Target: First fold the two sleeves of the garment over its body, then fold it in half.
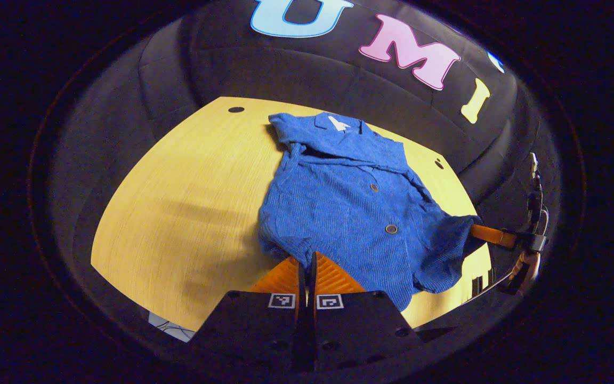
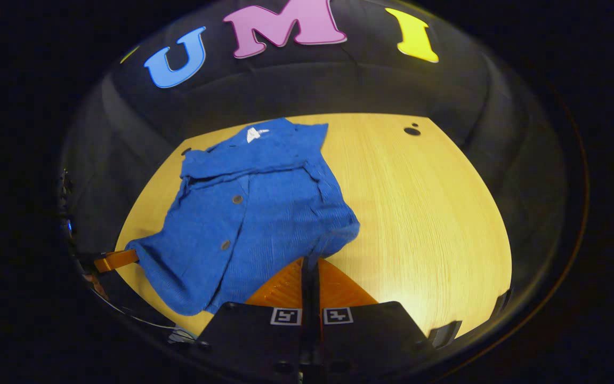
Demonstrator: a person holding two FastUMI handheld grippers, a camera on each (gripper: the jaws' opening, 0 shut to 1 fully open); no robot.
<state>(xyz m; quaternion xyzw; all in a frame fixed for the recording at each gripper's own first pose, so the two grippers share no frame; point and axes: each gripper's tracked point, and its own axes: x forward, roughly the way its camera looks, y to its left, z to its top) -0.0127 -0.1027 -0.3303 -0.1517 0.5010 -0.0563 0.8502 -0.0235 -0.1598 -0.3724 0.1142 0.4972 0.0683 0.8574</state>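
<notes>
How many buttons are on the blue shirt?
2 on the blue shirt: an upper button mid-chest and a lower button nearer the hem. More may hide under folds.

Blue corduroy shirt [image 1: 349, 208], short-sleeved, front up, two dark buttons showing, white tag at the collar. Lies mid-frame on the desk [image 1: 179, 202], collar toward the top. Both sleeves folded in over the body. Hem corners lifted at lower frame, cloth bunched there.
</notes>
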